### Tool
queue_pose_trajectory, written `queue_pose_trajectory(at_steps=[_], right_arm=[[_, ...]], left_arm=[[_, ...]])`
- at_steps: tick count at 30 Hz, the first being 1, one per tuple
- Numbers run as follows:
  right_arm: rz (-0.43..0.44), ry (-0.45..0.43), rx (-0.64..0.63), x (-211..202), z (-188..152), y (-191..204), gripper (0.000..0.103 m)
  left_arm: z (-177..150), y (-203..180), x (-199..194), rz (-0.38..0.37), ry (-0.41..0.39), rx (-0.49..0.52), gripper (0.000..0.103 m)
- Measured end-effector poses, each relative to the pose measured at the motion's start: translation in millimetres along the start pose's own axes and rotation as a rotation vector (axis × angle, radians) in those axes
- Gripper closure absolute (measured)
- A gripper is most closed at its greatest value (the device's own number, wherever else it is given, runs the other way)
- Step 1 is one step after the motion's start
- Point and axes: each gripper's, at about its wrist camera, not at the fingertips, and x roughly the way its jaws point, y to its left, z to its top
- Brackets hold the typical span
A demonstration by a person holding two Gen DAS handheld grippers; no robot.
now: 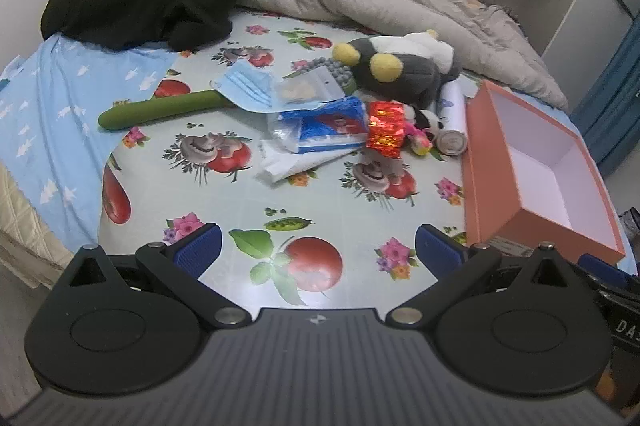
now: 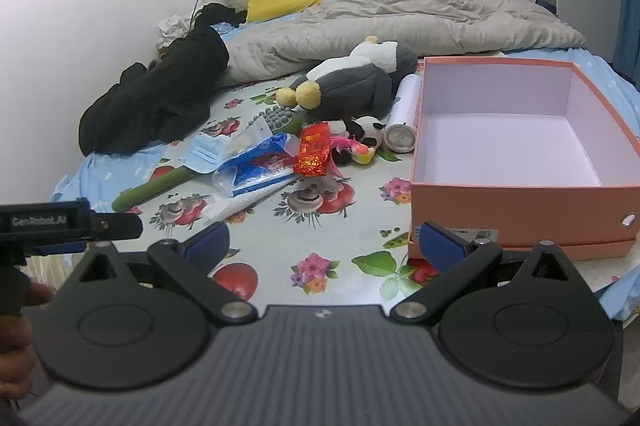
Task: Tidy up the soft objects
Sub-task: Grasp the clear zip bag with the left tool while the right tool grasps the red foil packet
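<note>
2 grippers, left gripper (image 1: 318,250) and right gripper (image 2: 324,244), jaws spread, holding nothing. Plush penguin (image 2: 352,81) lies beside empty pink box (image 2: 524,201). Risk: wrappers (image 2: 314,155), mask (image 2: 208,151) snagged with small plush toy (image 2: 366,133).

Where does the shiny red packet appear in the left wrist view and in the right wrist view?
Left wrist: shiny red packet right of centre, left of the pink box.
Right wrist: shiny red packet at centre, left of the pink box.
Shared landmark: the grey plush toy behind it.
</note>
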Motion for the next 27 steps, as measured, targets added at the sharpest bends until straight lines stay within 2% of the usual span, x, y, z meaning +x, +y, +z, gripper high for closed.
queue_pose_trajectory(at_steps=[8, 19, 22, 27], right_arm=[[0.014, 0.017, -0.006, 17.7, 13.7, 6.9, 0.000], [0.042, 0.040, -0.031, 52.4, 36.5, 18.6, 0.000], [0.052, 0.044, -0.041, 64.6, 42.3, 21.7, 0.008], [0.072, 0.083, -0.063, 92.0, 49.3, 25.3, 0.013]], left_arm=[[16.5, 12.2, 22.8, 0.011, 0.038, -0.033, 0.000], [48.6, 26.7, 52.2, -0.021, 0.063, -0.119, 0.000], [59.4, 33.4, 58.4, -0.026, 0.054, -0.159, 0.000], [75.2, 42.7, 76.4, -0.017, 0.045, -0.204, 0.003]])
